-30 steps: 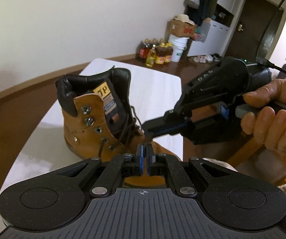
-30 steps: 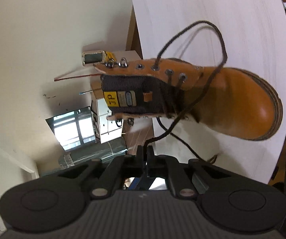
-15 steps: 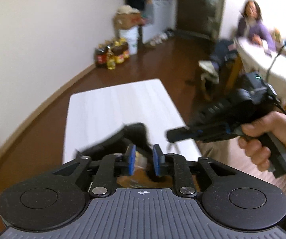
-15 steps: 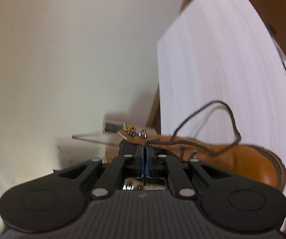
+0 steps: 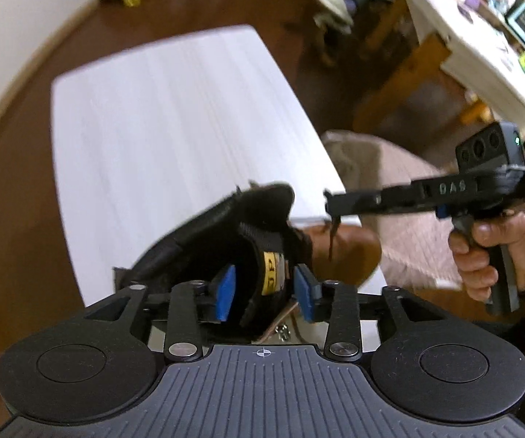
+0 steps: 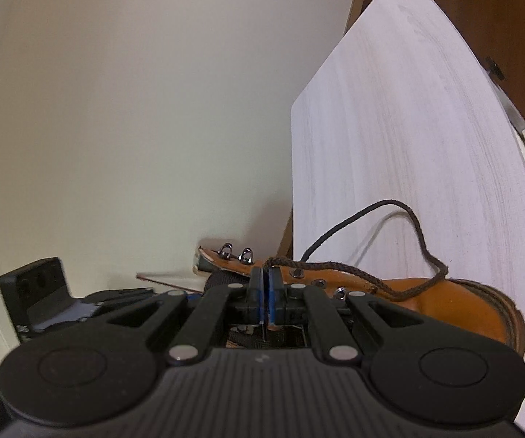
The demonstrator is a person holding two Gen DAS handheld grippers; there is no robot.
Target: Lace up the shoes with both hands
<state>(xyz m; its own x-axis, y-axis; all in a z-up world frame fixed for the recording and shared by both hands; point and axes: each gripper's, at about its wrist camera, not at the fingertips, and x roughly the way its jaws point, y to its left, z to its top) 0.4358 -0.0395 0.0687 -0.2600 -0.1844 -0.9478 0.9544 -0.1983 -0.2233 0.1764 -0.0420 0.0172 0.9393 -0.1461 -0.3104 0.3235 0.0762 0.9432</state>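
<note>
Tan work boot (image 6: 426, 299) on white surface (image 5: 174, 124), lacing under way.
Risk: lace (image 6: 353, 267) slipping from right gripper (image 5: 330, 200), jaws pressed together on its end, if tugged. Left gripper (image 5: 266, 288) tipped steeply down over tongue (image 5: 269, 270), jaws just opening, spread beside it, not pressing. Right hand (image 5: 496, 252) level.

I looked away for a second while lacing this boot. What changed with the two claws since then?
The left claw swung up over the boot collar, and its jaws have just been opening, now straddling the tongue without pressing it. The right claw stayed shut on the lace. The boot is still on the table.
</note>
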